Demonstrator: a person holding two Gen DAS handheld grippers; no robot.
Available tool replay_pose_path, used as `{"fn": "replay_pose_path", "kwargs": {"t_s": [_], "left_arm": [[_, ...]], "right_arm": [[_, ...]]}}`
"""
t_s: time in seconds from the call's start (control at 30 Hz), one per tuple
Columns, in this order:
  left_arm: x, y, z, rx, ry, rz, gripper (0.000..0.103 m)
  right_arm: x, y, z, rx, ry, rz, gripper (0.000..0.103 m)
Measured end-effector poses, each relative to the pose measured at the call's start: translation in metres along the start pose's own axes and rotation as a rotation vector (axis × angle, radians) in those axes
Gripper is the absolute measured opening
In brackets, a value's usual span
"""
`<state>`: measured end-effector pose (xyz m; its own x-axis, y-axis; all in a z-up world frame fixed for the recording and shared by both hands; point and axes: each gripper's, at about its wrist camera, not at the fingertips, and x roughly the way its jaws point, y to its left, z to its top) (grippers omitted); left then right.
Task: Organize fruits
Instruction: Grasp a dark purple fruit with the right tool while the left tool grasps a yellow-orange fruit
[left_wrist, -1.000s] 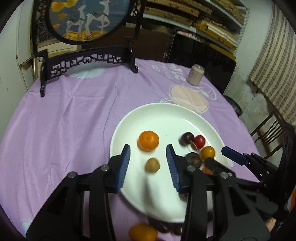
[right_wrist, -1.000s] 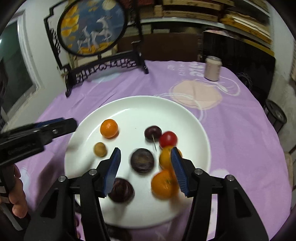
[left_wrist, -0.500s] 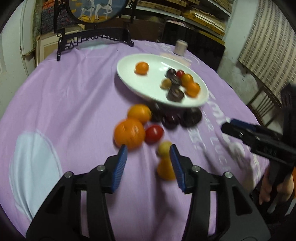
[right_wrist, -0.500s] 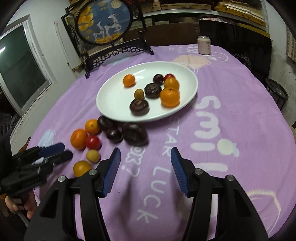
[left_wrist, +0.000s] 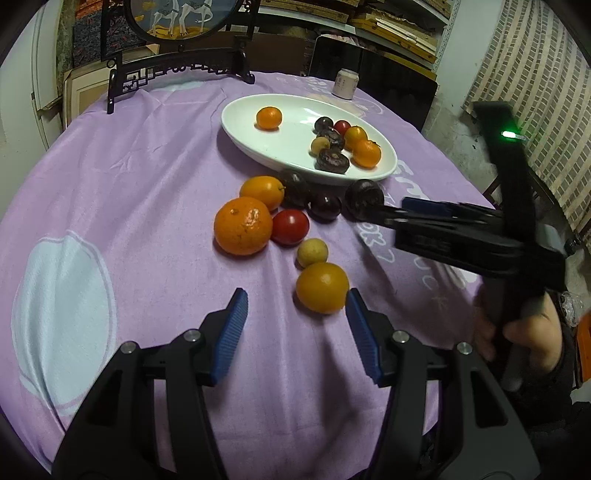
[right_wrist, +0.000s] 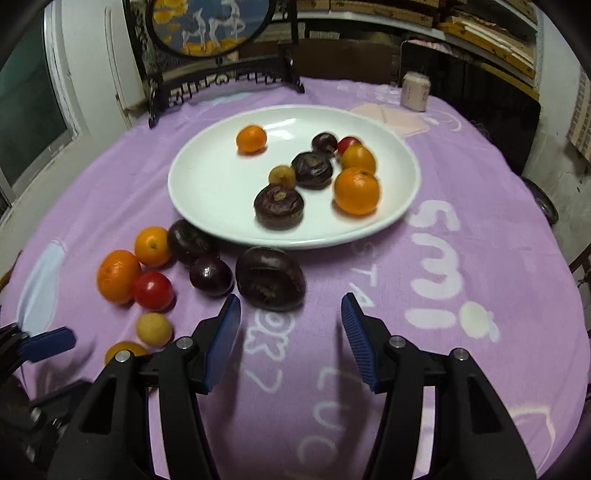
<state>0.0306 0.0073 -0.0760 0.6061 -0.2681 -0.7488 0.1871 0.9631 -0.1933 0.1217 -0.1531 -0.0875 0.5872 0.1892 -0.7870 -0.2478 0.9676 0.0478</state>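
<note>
- Left tool (left_wrist: 295, 325): fingers spread, having just been widening, nothing pinched. The nearest yellow-orange citrus (left_wrist: 322, 287) sits just ahead of the tips, closer to the right-hand pad, not yet between them.
- Right tool (right_wrist: 290, 328): fingers spread, empty. The large dark wrinkled fruit (right_wrist: 270, 277) lies just beyond its left pad, on the cloth.
- White plate (right_wrist: 207, 195) toward the far side of the tabletop already carries a small mandarin, two oranges, a cherry tomato, a small yellowish fruit and three dark fruits.
- Loose cluster on the purple cloth at the plate's near rim: big orange (left_wrist: 243, 226), a smaller orange, red tomato (left_wrist: 290, 226), small pale-yellow fruit (left_wrist: 312, 252), three dark fruits, plus the citrus nearest my left tool.
- Step, as I judge it: picking loose fruit to move onto the plate; both tools on approach.
- Next move: shift the left tool rightward and forward to straddle the citrus, then press gently. Round fruit may roll off the pad.
</note>
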Motion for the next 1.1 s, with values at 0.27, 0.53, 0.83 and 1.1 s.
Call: {"fn": "replay_pose_path", "kwargs": {"t_s": [0.27, 0.53, 0.83, 1.1], "left_arm": [[0.005, -0.001, -0.002, -0.001, 0.022, -0.016, 0.059], [0.016, -0.012, -0.001, 0.019, 0.054, -0.017, 0.059], [0.041, -0.029, 0.007, 0.052, 0.087, 0.024, 0.057], [0.049, -0.03, 0.011, 0.048, 0.08, 0.078, 0.037]], "right_arm": [[0.031, 0.009, 0.018, -0.029, 0.042, -0.015, 0.043], [-0.014, -0.012, -0.009, 0.044, 0.016, 0.118, 0.043], [-0.037, -0.04, -0.043, 0.108, 0.021, 0.158, 0.043], [-0.044, -0.046, -0.048, 0.118, 0.002, 0.192, 0.043]]}}
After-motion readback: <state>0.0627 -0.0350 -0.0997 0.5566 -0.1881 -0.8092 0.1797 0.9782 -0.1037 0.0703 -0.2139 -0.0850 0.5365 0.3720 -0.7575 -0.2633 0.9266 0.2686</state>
